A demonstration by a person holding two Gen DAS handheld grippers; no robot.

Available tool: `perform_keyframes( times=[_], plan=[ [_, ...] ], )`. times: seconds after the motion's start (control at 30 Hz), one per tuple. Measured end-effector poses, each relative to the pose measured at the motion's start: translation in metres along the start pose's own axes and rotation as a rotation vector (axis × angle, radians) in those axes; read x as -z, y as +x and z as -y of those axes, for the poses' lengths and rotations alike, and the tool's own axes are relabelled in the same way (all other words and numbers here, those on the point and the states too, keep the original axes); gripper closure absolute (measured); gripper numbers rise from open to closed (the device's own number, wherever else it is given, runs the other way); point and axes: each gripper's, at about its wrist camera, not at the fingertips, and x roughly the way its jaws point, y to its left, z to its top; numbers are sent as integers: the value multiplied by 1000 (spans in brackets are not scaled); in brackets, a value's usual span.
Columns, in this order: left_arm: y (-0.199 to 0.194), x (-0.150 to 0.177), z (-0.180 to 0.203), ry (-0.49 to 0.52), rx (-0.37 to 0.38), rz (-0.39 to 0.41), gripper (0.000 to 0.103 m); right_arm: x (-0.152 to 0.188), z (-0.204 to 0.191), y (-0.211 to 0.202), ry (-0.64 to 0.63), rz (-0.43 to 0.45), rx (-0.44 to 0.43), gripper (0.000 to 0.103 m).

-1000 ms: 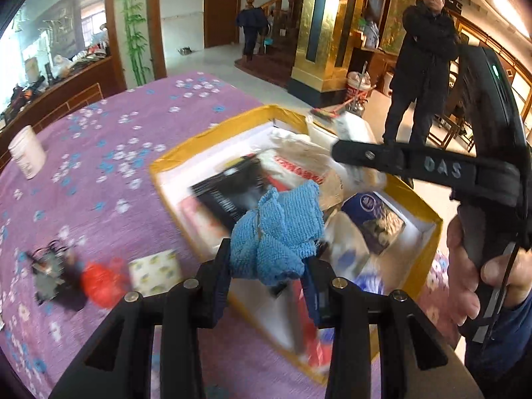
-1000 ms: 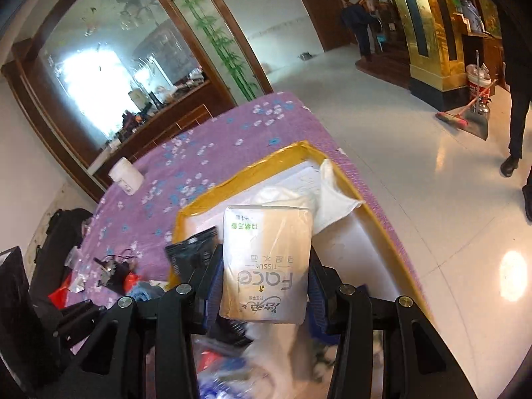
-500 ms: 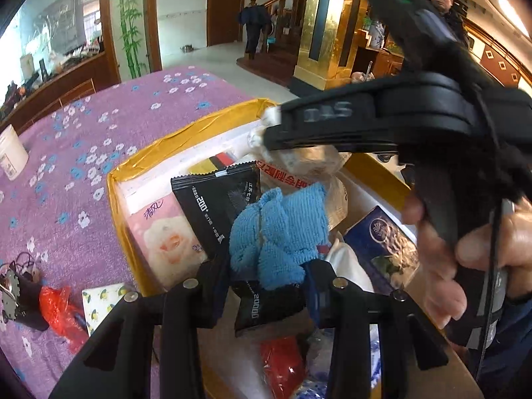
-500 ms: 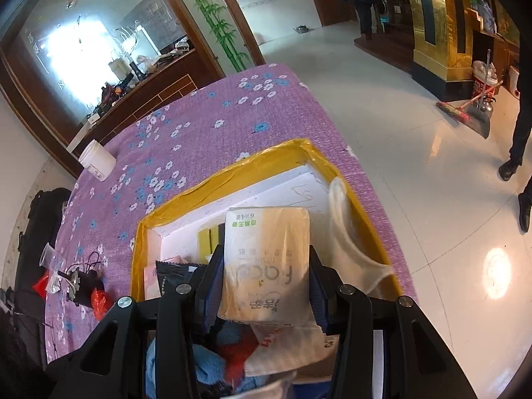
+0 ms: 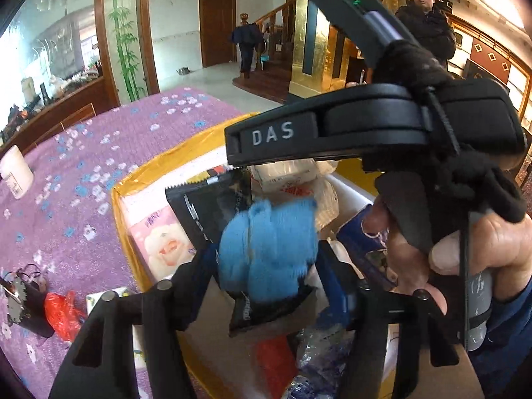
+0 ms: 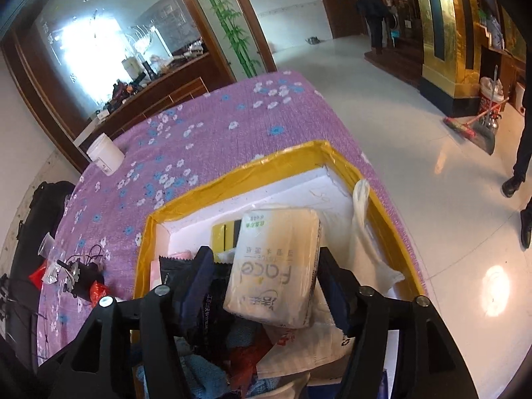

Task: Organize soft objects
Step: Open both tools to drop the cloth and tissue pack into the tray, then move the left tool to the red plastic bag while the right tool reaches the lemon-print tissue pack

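Desk (image 6: 206, 126): covered with a purple cloth printed with small flowers; carries the yellow-rimmed box.
White jar (image 6: 105, 157): stands upright on the cloth, well to the left of the box, near the far edge.
Red bag (image 5: 61, 312): lies crumpled on the cloth, left of the box, beside a dark tangle of small hardware.
Yellow-rimmed box (image 6: 232, 176): open at the top, white lining inside, filled with mixed packets and bags.
Black packet (image 5: 202, 206): lies in the box's left part, partly under the blue cloth.
Left gripper (image 5: 266, 279): fingers have just been opening; they stand apart over the box with the blue cloth between them, and no firm press on it can be seen.
Blue cloth (image 5: 266, 249): bunched and blurred, over the middle of the box.
Right gripper (image 6: 266, 276): fingers have just been opening; gaps show on both sides of the tissue pack.
Tissue pack (image 6: 276, 266): beige, tilted, lying on the pile in the box's right part.
Hand (image 5: 465, 256): grips the right gripper's handle, right of the box.
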Motion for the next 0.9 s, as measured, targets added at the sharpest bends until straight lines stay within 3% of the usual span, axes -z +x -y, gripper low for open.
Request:
perform_keyframes(
  times=[0.2,0.3,0.53,0.7,0.83,0.9],
  plan=[
    [-16,-8,3,3,-10,20,39,2,8,-27,50,78,-35,26],
    [-30,-12,2,-8,11,27,30,5,13,-41,84,108,-53,26],
    [-60,-5,-15,-46,39,-5,30,24,1,-70,117,164,-110,26],
    [-96,26,-51,-62,-2,5,30,41,-41,-69,60,107,-185,26],
    [-121,55,-107,-129,-89,33,30,55,-98,-54,-41,8,-243,26],
    [-129,69,-148,-210,-157,46,30,62,-127,-40,-71,-55,-242,26]
  ],
)
